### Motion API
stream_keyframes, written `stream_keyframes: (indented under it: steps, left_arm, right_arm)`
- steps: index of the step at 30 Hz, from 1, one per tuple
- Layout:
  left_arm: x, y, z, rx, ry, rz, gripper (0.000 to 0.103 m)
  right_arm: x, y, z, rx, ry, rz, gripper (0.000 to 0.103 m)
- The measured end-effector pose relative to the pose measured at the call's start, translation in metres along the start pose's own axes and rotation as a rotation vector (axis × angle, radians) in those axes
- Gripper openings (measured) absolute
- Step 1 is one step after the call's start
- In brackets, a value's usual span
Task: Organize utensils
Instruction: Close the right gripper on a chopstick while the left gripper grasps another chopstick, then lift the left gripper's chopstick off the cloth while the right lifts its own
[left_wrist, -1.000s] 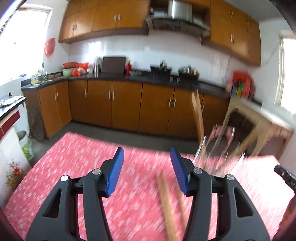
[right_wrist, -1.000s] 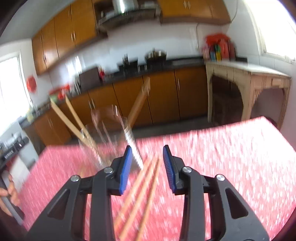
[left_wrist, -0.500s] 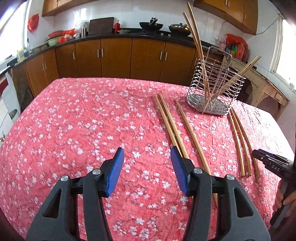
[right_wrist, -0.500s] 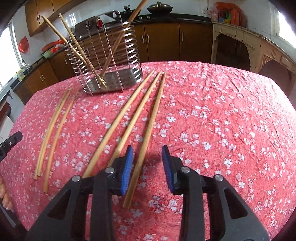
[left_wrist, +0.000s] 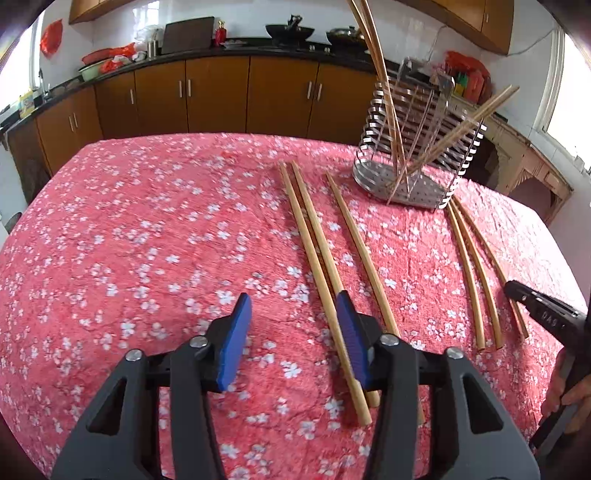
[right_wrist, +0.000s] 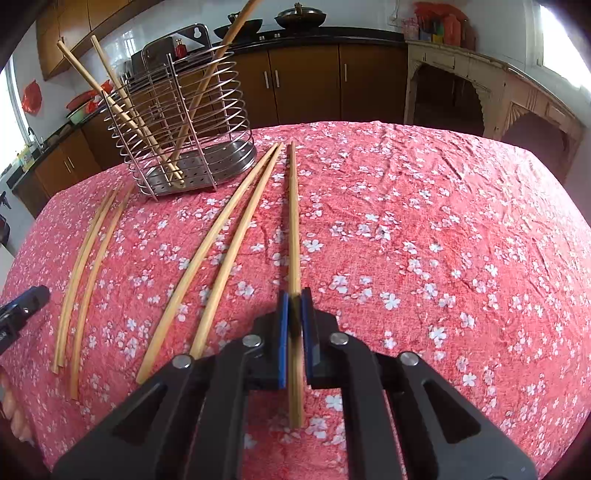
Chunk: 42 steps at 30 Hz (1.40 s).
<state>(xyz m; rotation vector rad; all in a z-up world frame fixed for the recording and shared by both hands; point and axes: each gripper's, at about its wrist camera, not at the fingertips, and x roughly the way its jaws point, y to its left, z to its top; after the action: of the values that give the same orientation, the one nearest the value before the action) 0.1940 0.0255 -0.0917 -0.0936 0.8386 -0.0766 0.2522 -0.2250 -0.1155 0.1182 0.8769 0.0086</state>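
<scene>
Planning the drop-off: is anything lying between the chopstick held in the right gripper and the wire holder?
Nothing upright blocks it. The right gripper is shut on the chopstick; two loose chopsticks lie flat on the cloth between it and the wire holder.

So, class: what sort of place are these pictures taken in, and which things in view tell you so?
Most likely a home kitchen: wooden cabinets under a dark counter, a wok on the stove, and a wire utensil holder with chopsticks on a table with a floral cloth.
</scene>
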Motion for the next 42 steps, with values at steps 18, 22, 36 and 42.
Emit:
stream_keyframes:
  steps: [18,22,36,42]
  left_arm:
    - [0.025,-0.015,0.006,0.056,0.04,0.08,0.007]
    - [0.029,0.012,0.016,-0.013,0.032,0.129,0.007]
    - [0.026,0.035,0.017,-0.057,0.028,0.061,0.008]
    - [0.025,0.044,0.016,-0.055,0.029,0.063,0.009]
  right_arm:
    - [0.001,0.004,0.0,-0.02,-0.01,-0.001,0.008]
    - [0.002,-0.007,0.001,0.02,-0.014,0.0,0.008]
    - [0.003,-0.012,0.004,0.026,-0.016,-0.01,0.008]
    - [0.003,-0.007,0.003,0.023,-0.016,-0.013,0.008]
